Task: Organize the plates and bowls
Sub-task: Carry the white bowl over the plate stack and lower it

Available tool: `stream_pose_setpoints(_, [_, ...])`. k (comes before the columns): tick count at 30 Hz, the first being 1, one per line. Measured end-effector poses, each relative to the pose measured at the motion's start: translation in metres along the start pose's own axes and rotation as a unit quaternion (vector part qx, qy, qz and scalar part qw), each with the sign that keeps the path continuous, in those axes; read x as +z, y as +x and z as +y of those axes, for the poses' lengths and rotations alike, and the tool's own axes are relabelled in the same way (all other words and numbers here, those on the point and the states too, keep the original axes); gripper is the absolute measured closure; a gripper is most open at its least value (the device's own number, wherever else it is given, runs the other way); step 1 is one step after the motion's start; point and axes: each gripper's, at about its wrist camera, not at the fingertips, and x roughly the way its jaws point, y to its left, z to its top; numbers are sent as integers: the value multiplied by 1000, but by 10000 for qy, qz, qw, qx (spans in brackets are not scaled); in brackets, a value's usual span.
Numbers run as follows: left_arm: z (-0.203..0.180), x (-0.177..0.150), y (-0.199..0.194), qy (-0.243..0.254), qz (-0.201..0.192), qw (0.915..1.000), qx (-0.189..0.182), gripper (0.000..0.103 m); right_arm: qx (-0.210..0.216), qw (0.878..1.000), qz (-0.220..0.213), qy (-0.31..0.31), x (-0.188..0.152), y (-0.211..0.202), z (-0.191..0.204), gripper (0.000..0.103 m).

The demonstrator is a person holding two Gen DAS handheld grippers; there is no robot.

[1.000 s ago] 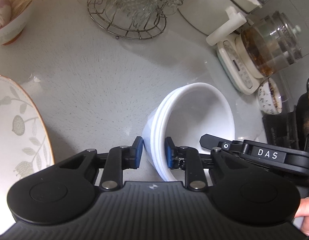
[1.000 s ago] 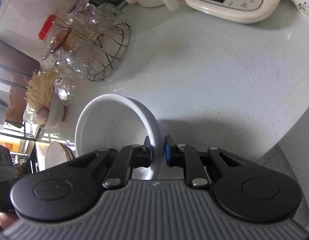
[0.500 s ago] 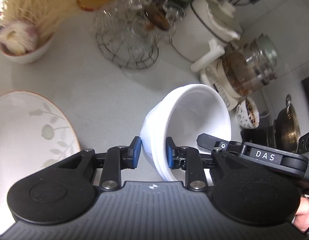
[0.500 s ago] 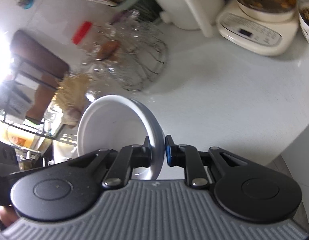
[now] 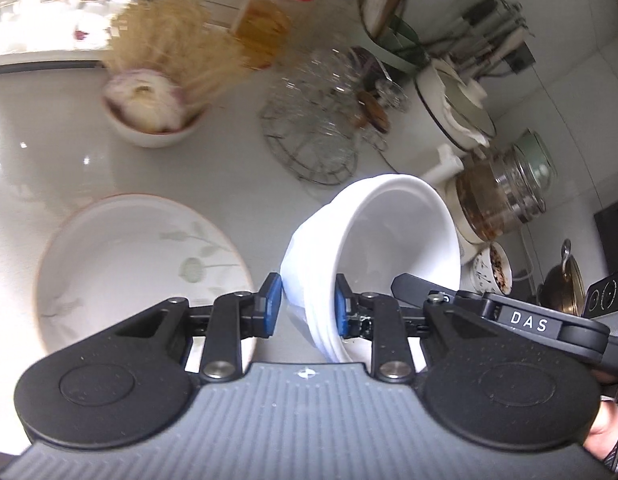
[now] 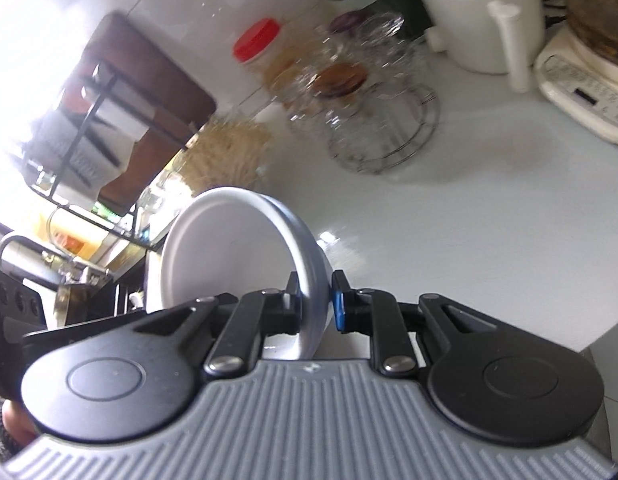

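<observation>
A stack of nested white bowls (image 5: 389,232) hangs tilted above the pale counter, its opening facing right in the left wrist view. My left gripper (image 5: 307,310) is shut on the stack's near rim, blue pads on either side of the wall. The opposite rim of the white bowls (image 6: 229,248) sits between the pads of my right gripper (image 6: 316,306), which is shut on it. A finger (image 5: 413,286) of the right gripper reaches in from the right. A large flower-patterned plate (image 5: 129,264) lies on the counter to the left, below the bowls.
A bowl of garlic and dry noodles (image 5: 153,112), a wire rack of glass cups (image 5: 317,136), a red-lidded jar (image 5: 277,16), a white pot (image 5: 457,108) and a glass kettle on its base (image 5: 501,196) crowd the back. A small patterned cup (image 5: 493,268) stands at right.
Both grippers have risen with the bowls, which are now farther off the counter. The plate, noodle bowl and back wall have come more fully into view.
</observation>
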Motion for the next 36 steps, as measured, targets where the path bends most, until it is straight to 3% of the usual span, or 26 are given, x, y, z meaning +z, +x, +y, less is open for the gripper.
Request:
stream_pose_setpoints(14, [75,-23,-34,-682,-128,9968,403,73,91,9973,695,-210,-33,56,48,84])
stream_pose_setpoints(22, [101,-30,-22,-758,31,9949,665,73,-102,9939,1042,-335,-47,86,57,84])
stream_pose_setpoints(36, [132,-33,7,-1026,144,9914,801,73,-352,9897,1274,-548,-44,127,58,84])
